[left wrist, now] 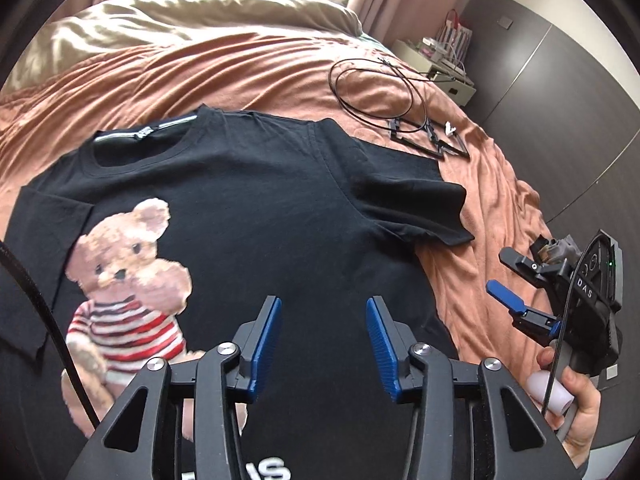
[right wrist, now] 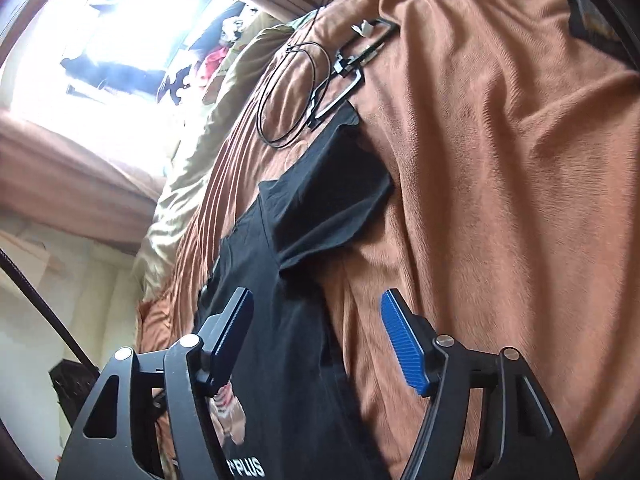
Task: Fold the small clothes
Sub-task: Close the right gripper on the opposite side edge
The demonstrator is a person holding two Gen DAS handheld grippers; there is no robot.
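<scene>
Spread flat, front up, on a rust-orange bed cover (left wrist: 256, 68): a black T-shirt (left wrist: 260, 208) with a teddy-bear print (left wrist: 128, 280). Risk ahead, by judgement: pinching the cover along with the hem, or dragging the shirt into wrinkles, if the close comes too deep. Left gripper (left wrist: 323, 344) over the lower front, fingers partly apart, holding nothing. Right gripper (right wrist: 318, 344) astride the shirt's side edge below the sleeve (right wrist: 336, 200), fingers wider, empty too. Beyond, a looped black cable (left wrist: 372, 88).
</scene>
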